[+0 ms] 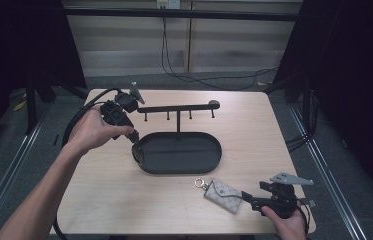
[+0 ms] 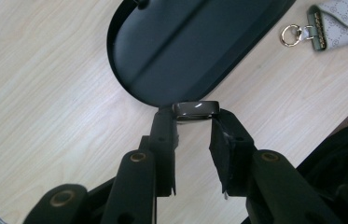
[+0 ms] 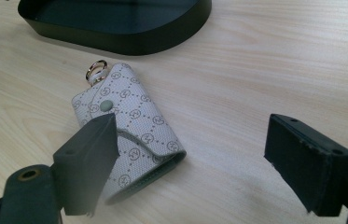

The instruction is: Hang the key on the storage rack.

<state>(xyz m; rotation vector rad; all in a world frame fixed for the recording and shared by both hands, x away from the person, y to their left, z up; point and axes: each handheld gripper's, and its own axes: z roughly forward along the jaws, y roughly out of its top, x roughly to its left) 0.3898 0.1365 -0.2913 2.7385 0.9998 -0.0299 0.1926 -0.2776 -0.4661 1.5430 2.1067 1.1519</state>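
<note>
Pale wooden table (image 1: 114, 200) on grey floor (image 1: 4, 165), beige wall (image 1: 124, 45) behind.

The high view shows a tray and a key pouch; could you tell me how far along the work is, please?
Done: nothing yet; the tray and the hooks look bare. In hand: the left gripper is shut on a small dark glossy piece at the tray's rim. Left: the right gripper, jaws open, faces the key pouch lying on the table.

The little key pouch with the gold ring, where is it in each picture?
High view: the key pouch lies near the table's front edge, right of middle, beside the right hand-held gripper.
Left gripper view: top right corner.
Right gripper view: left of middle, partly behind one jaw.
Shared landmark: the black oval tray.
</note>
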